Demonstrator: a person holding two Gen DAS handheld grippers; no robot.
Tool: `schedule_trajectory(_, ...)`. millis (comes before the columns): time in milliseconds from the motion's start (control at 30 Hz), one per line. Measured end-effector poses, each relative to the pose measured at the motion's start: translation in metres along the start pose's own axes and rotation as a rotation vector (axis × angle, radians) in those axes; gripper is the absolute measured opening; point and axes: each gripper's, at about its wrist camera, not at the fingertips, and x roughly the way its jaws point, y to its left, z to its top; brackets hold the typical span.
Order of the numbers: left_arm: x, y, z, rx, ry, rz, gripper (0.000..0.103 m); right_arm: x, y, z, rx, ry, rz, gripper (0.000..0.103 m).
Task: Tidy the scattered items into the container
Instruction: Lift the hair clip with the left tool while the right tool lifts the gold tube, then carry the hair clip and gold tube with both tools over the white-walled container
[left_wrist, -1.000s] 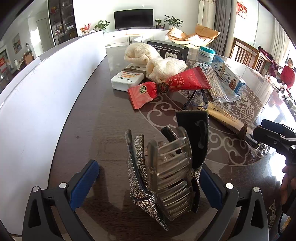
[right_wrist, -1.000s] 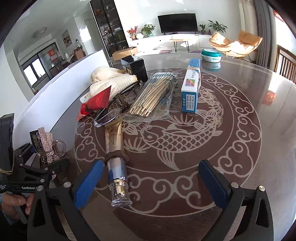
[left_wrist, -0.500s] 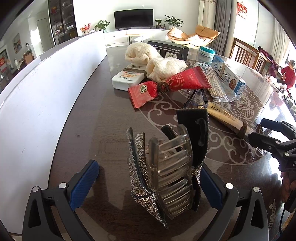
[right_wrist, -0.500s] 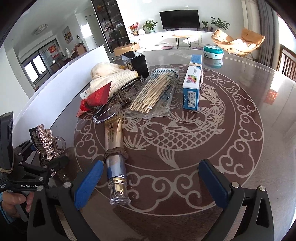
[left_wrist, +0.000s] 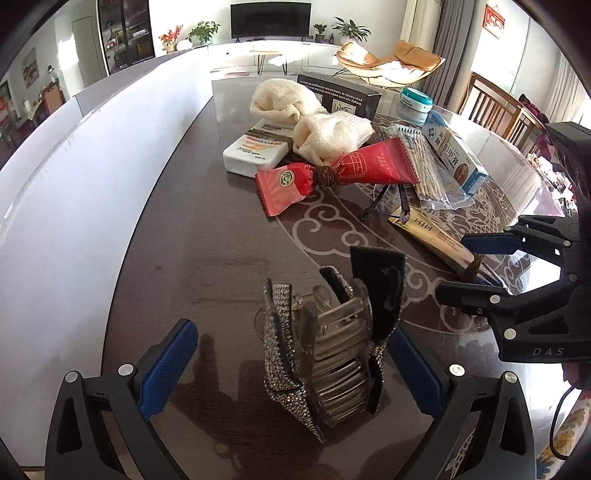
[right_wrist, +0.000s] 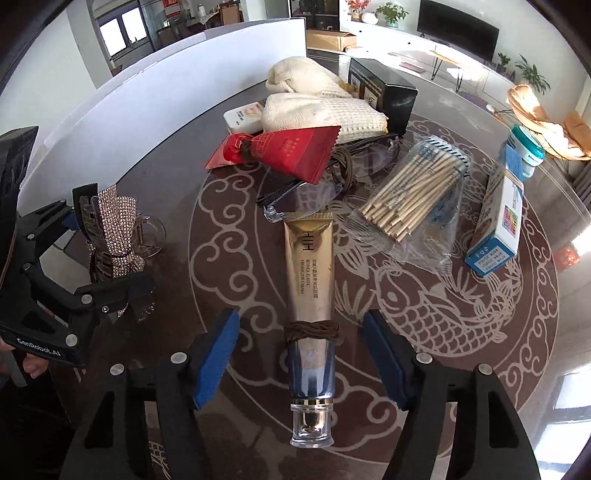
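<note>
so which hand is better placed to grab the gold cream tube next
Right: the right gripper already straddles the gold cream tube, jaws closing but not touching. The left gripper brackets the rhinestone hair claw.

We are in a home's living-dining room: a glass-topped dining table (right_wrist: 461, 369), a wall television (left_wrist: 270, 18), potted plants (left_wrist: 203, 29), probably a lounge chair (left_wrist: 391, 62) by curtains

The left gripper (left_wrist: 291, 365) is pointing steeply down at the lower centre of its frame, jaws standing wide apart. The right gripper (right_wrist: 301, 354) has just been closing, its blue pads (right_wrist: 218, 354) straddling something without pressing it.
</note>
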Motion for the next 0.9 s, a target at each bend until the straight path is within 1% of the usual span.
schedule_trajectory(33, 0.000, -0.004, 0.002, 0.022, 0.002, 0.004, 0.077, 0.001, 0.004, 0.002, -0.024, 0.012, -0.020, 0.054)
schedule_trajectory(67, 0.000, -0.007, 0.003, 0.037, 0.017, -0.009, 0.061, 0.000, 0.006, 0.003, -0.037, 0.020, -0.019, 0.037)
schedule_trajectory(100, -0.001, -0.008, 0.003, 0.042, 0.022, -0.019, 0.061, -0.001, 0.006, 0.004, -0.034, 0.034, -0.005, 0.028)
schedule_trajectory(133, -0.004, -0.009, 0.002, 0.043, 0.015, -0.033, 0.061, -0.002, 0.008, 0.003, -0.035, 0.050, -0.007, 0.028)
schedule_trajectory(200, -0.012, -0.009, 0.000, 0.053, -0.003, -0.045, 0.060, -0.007, 0.011, -0.003, -0.043, 0.046, -0.013, 0.028)
schedule_trajectory(333, -0.035, -0.005, -0.001, 0.041, -0.043, -0.123, 0.060, -0.031, 0.002, -0.013, 0.035, -0.009, 0.026, 0.028)
schedule_trajectory(400, -0.045, -0.006, 0.000, 0.054, -0.063, -0.120, 0.060, -0.043, -0.004, -0.016, 0.072, -0.041, 0.046, 0.028)
schedule_trajectory(467, -0.049, -0.007, 0.001, 0.065, -0.068, -0.112, 0.060, -0.047, -0.008, -0.016, 0.102, -0.037, 0.063, 0.028)
schedule_trajectory(533, -0.055, -0.006, 0.001, 0.071, -0.074, -0.107, 0.060, -0.049, -0.009, -0.019, 0.116, -0.035, 0.061, 0.028)
schedule_trajectory(633, -0.071, 0.001, 0.002, 0.054, -0.101, -0.120, 0.060, -0.068, -0.015, -0.016, 0.147, -0.097, 0.068, 0.028)
schedule_trajectory(700, -0.081, 0.008, 0.004, 0.044, -0.107, -0.123, 0.060, -0.070, -0.017, -0.009, 0.162, -0.093, 0.072, 0.028)
schedule_trajectory(800, -0.099, 0.029, 0.010, 0.035, -0.120, -0.111, 0.060, -0.064, -0.012, -0.001, 0.130, -0.046, 0.044, 0.028)
schedule_trajectory(867, -0.113, 0.053, 0.015, 0.020, -0.135, -0.083, 0.060, -0.068, -0.005, 0.014, 0.094, -0.048, 0.032, 0.028)
schedule_trajectory(900, -0.119, 0.067, 0.017, 0.007, -0.140, -0.065, 0.060, -0.070, 0.000, 0.025, 0.083, -0.055, 0.042, 0.028)
